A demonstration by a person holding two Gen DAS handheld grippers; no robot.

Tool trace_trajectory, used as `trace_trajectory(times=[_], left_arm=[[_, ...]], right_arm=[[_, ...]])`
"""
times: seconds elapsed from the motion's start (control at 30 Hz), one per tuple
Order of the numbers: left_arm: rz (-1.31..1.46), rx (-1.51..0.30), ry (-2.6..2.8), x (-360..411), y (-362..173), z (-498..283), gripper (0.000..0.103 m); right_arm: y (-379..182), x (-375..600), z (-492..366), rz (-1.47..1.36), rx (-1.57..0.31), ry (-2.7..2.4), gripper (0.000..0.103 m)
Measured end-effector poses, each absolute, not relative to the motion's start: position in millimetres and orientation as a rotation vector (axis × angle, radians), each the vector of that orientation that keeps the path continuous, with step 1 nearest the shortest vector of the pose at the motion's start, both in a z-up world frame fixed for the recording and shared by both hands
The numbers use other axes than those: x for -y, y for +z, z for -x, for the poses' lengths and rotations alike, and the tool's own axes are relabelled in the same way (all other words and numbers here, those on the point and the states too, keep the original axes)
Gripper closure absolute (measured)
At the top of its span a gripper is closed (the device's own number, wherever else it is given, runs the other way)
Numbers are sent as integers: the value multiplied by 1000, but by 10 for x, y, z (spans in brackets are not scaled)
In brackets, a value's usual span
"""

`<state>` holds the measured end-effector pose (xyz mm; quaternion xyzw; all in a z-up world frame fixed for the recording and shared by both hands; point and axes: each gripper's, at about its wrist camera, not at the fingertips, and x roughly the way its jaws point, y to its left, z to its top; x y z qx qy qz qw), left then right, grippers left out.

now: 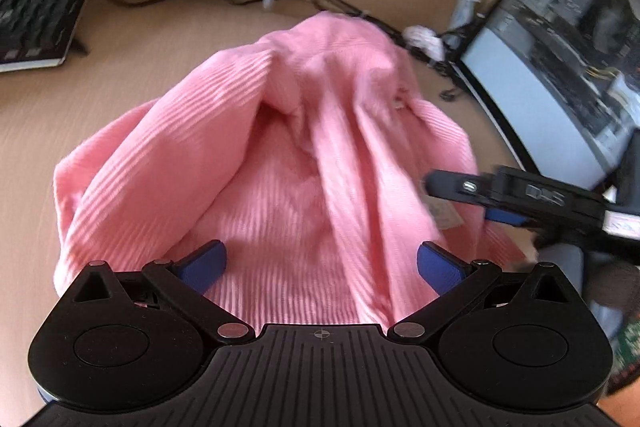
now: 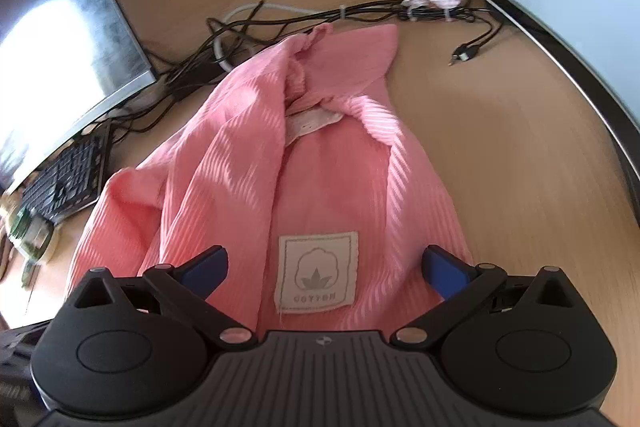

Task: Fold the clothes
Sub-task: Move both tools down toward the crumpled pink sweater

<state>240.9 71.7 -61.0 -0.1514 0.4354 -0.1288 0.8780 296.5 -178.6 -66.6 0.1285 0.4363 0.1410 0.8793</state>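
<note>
One pink garment [image 2: 320, 155] lay bunched between the spread fingers of both grippers. The left gripper [image 1: 320, 267] and right gripper [image 2: 325, 269] gaped, clamping nothing. One label [image 2: 316, 273] showed.

Light wooden desk [image 2: 500, 155], monitors [image 1: 560, 67] either side, black keyboard [image 1: 36, 19], tangled cables [image 2: 280, 23], patchy sunlight

Both fisheye views are bright and bend straight lines hard toward the rims. Striped bands of light and shadow cross the pink ribbed garment [image 1: 256, 155]. The left wrist view is smeared by motion blur, worst at 12 and 3 o'clock. In the right wrist view, white glare blows out the dark flat monitor screen [image 2: 52, 55] at 9 o'clock.
</note>
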Motion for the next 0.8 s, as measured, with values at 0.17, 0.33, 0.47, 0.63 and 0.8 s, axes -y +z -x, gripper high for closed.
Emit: trace_trajectory(times=[0.17, 0.33, 0.47, 0.63, 0.8], left_arm=[[298, -906, -246, -665, -633, -2387, 0], [286, -955, -249, -638, -614, -2305, 0], [295, -977, -265, -657, -600, -2138, 0], [420, -1020, -290, -729, -495, -1989, 0], [367, -957, -317, -401, -314, -2225, 0]], right_arm=[[-669, 1925, -2873, -279, -925, 383, 0], [-660, 2082, -2724, -305, -959, 456, 0], [-643, 2222, -2540, -329, -988, 507, 0], [-630, 2300, -2347, -304, -995, 557, 0], [-603, 2243, -2292, -271, -975, 524, 0]])
